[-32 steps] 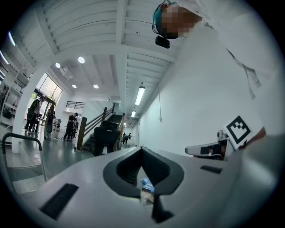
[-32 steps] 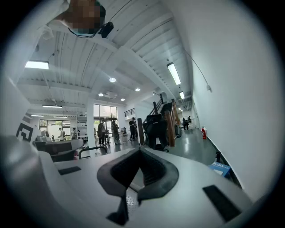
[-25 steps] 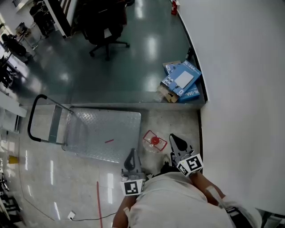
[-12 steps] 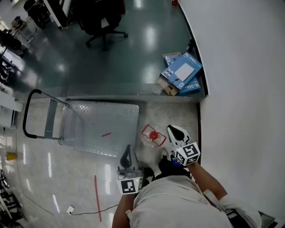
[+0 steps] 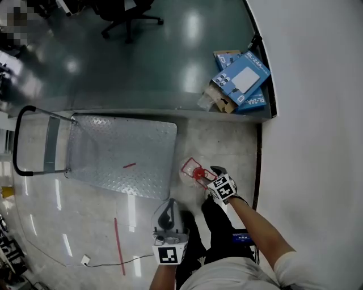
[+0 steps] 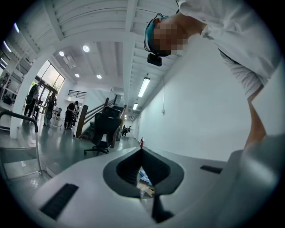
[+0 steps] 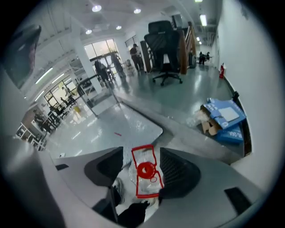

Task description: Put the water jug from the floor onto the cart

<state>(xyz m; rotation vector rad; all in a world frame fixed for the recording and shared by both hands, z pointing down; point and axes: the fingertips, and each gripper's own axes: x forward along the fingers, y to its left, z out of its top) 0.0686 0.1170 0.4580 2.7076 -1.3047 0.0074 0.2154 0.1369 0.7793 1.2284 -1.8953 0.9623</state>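
The water jug (image 5: 191, 170), clear with a red cap and red handle frame, stands on the pale floor just right of the cart (image 5: 119, 153), a low metal platform with a black push handle (image 5: 20, 141) at its left. My right gripper (image 5: 213, 171) points steeply down beside the jug's top. In the right gripper view its jaws are opening and the jug (image 7: 145, 171) lies below and between them, with no pad pressing on it. My left gripper (image 5: 168, 207) hangs lower left of the jug, pointing level, jaws shut and empty (image 6: 141, 151).
A white wall (image 5: 317, 113) runs along the right, close to the jug. Blue cardboard boxes (image 5: 241, 82) lie against it on the dark green floor beyond a step edge (image 5: 170, 110). An office chair (image 5: 127, 11) stands farther off. A cable (image 5: 85, 260) trails by my feet.
My right gripper has dropped from near my body to the jug's top, tilted downward, and opened its jaws. The left gripper has sunk a little. The head view has shifted.
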